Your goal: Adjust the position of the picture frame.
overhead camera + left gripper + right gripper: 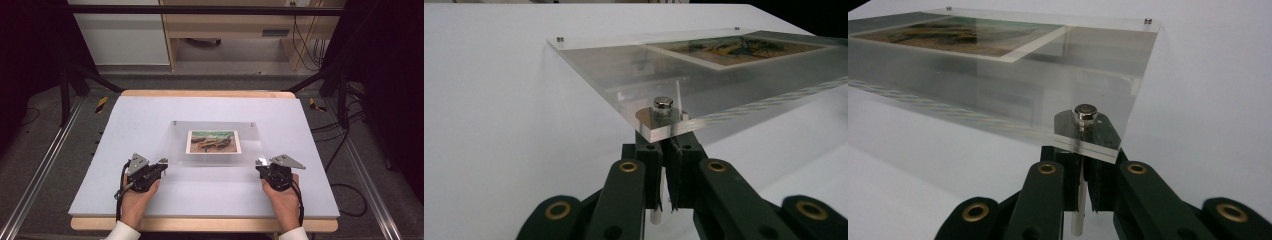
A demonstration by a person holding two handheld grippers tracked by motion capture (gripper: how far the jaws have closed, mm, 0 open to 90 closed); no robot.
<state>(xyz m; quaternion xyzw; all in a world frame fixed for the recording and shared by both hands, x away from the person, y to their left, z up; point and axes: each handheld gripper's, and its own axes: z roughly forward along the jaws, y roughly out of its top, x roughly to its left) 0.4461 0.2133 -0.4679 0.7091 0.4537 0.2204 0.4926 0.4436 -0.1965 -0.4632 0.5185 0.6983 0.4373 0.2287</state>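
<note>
A clear acrylic photo frame point(215, 126) holding a painted boat picture point(213, 141) lies mid-table, its near edge raised off the board. My left gripper point(162, 163) sits at its near left corner and my right gripper point(260, 163) at its near right corner. In the left gripper view the jaws point(666, 145) are shut under the corner on a thin post point(655, 216), below a silver screw head point(663, 104). The right gripper view shows the same: jaws point(1083, 154) shut on a metal post point(1076, 220) beneath the screw head point(1085, 111).
The frame rests on a pale blue board point(145, 115) over a wooden tabletop point(200, 224). Metal rails point(40, 170) run along both sides, and cables point(345, 195) lie on the floor at the right. Cabinets point(225, 30) stand beyond the far edge.
</note>
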